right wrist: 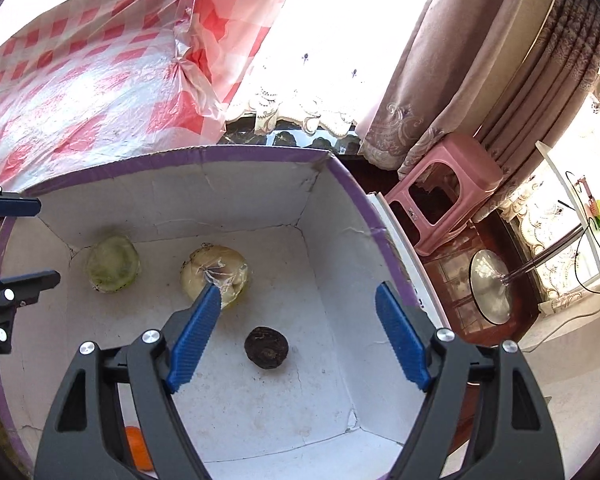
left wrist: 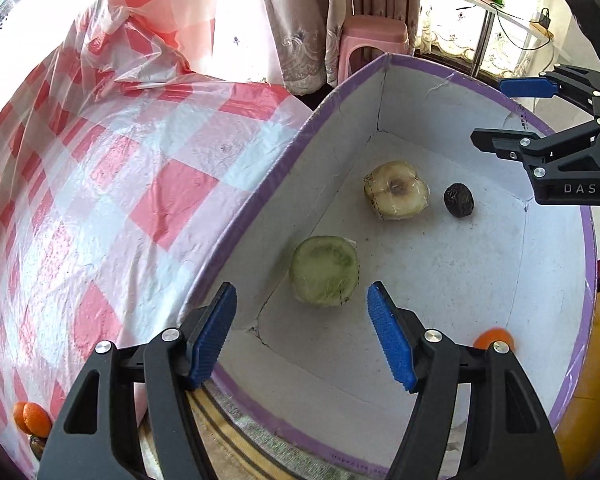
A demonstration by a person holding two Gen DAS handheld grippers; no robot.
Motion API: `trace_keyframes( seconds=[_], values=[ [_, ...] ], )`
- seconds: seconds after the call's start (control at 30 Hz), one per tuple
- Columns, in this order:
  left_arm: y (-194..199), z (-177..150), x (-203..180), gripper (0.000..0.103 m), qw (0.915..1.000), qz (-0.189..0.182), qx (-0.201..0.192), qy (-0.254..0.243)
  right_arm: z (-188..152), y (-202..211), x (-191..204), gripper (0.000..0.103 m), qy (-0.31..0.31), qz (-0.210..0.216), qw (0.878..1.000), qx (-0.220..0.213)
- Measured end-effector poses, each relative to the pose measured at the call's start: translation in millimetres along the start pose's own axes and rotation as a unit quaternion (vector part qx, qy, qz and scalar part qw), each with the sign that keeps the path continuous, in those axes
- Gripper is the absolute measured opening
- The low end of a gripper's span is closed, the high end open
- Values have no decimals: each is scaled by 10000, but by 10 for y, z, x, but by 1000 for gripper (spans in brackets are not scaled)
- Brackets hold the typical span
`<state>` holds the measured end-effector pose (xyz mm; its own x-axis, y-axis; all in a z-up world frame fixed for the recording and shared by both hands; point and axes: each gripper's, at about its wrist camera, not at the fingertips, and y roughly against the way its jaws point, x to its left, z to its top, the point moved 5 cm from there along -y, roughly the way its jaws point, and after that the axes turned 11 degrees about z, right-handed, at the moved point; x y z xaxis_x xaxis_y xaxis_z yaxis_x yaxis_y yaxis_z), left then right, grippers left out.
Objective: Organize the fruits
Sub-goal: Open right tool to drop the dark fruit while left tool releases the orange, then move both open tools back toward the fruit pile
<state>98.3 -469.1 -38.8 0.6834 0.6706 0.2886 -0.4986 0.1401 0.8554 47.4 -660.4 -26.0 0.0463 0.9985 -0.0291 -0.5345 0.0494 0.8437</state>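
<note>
My left gripper [left wrist: 302,334] and my right gripper [right wrist: 298,334] both hang over the white box [left wrist: 420,92] with blue pads spread and nothing between them. Inside I count four fruits: a wrapped green half [left wrist: 325,271] near the box's left wall, a wrapped pale half [left wrist: 396,190] toward the far wall with one dark wrinkled fruit [left wrist: 459,200] just beside it, and an orange one [left wrist: 494,338] at the near wall, partly hidden by my finger. Outside, two more oranges [left wrist: 32,418] sit on the red-checked tablecloth [left wrist: 120,200] at the table's near edge, and one pink stool [right wrist: 444,188] stands beyond the box.
</note>
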Motion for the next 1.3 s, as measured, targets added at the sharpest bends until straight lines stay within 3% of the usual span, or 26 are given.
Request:
trace_keyframes(
  seconds=[0.27, 0.77, 1.03, 1.3],
  values=[
    [330, -142, 405, 67, 9987, 38, -317, 392, -4, 279, 13, 80, -183, 39, 9995, -248],
    [675, -807, 1215, 67, 9890, 44, -642, 1331, 224, 651, 784, 86, 137, 333, 9973, -637],
    [819, -1298, 1723, 69, 9780, 211, -774, 1927, 336, 652, 1136, 89, 179, 572, 9959, -670],
    [947, -1916, 2240, 71, 9595, 472, -827, 2652, 400, 487, 1695, 89, 356, 967, 9933, -518]
  ],
)
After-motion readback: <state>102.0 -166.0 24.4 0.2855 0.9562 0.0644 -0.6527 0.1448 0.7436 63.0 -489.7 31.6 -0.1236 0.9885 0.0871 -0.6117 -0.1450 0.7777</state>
